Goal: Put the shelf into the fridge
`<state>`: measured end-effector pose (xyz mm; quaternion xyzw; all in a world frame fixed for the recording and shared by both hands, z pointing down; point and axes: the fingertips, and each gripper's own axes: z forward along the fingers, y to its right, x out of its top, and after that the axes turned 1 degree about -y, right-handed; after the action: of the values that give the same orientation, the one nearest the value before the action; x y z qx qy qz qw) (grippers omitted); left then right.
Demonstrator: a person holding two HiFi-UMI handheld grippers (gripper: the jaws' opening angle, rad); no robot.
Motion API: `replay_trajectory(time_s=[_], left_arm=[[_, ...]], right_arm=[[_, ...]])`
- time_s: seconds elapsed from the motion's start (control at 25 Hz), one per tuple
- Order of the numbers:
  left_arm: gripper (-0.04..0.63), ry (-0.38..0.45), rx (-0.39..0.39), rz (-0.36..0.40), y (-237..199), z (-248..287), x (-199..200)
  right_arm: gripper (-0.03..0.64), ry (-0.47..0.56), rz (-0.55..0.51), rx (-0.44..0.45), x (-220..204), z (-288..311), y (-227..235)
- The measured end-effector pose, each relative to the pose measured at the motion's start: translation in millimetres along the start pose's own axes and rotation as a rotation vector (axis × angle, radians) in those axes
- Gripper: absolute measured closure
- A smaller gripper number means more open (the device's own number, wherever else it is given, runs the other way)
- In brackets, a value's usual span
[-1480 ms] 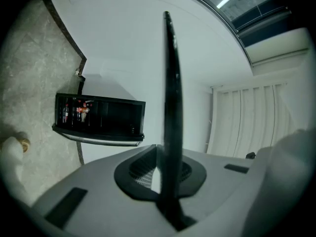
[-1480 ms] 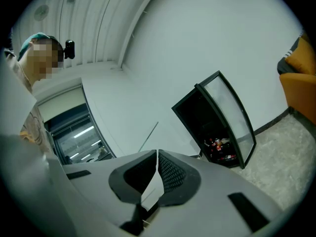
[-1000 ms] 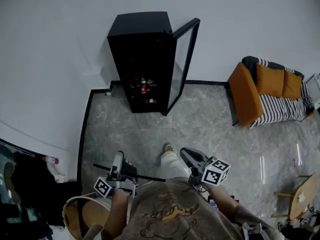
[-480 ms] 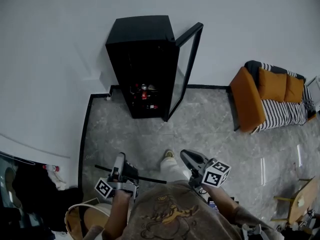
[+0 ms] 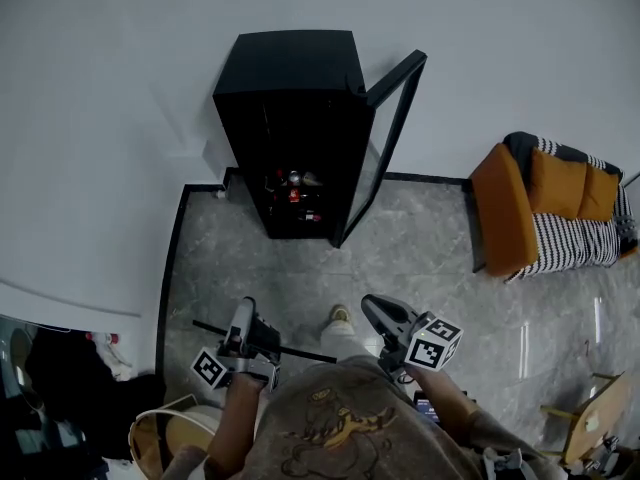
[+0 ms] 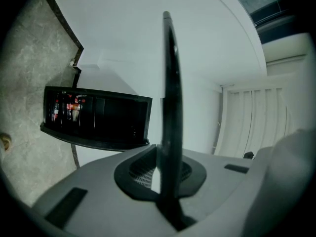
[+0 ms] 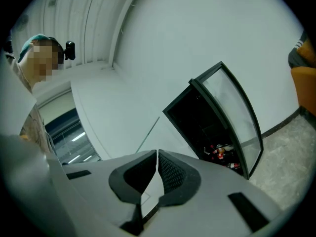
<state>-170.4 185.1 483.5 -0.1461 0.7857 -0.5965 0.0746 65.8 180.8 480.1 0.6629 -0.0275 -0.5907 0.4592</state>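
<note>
Head view: shelf (image 5: 300, 352) is at lower centre of frame, carried in front of the person, well apart from the fridge (image 5: 290, 118). It reads as a thin dark bar running from lower left slightly down to the right, over the grey stone floor (image 5: 420, 258).

Left gripper (image 5: 243, 315): jaws clamped on the shelf. In the left gripper view the shelf is edge-on, a glossy black strip standing up out of the pads to the top of frame.

Right gripper (image 5: 375, 308): jaws nearly closed, pinching the same shelf. The right gripper view shows only a thin, clear-looking pane with a fine edge line rising from the pads and a dark strip low between them. So: clear plate with dark trim, as far as I can tell.

Fridge is black, at upper centre against the white wall (image 5: 120, 118), its glass door (image 5: 395, 138) swung open to the right. Bottles and cans (image 5: 293, 183) sit low inside. An orange sofa (image 5: 510, 218) is at right.
</note>
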Motion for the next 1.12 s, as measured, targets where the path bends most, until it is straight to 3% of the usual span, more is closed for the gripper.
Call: replay_trajectory(time_s=[0.6, 1.12], left_arm=[[0.58, 0.079, -0.046, 0.017, -15.5, 88.8, 9.4], [0.58, 0.155, -0.049, 0.021, -26.0, 126.6, 11.9]], right_arm=[[0.592, -0.031, -0.044, 0.065, 86.4, 42.4, 62.4], [0.591, -0.064, -0.037, 0.123, 118.1, 65.4, 94.5]])
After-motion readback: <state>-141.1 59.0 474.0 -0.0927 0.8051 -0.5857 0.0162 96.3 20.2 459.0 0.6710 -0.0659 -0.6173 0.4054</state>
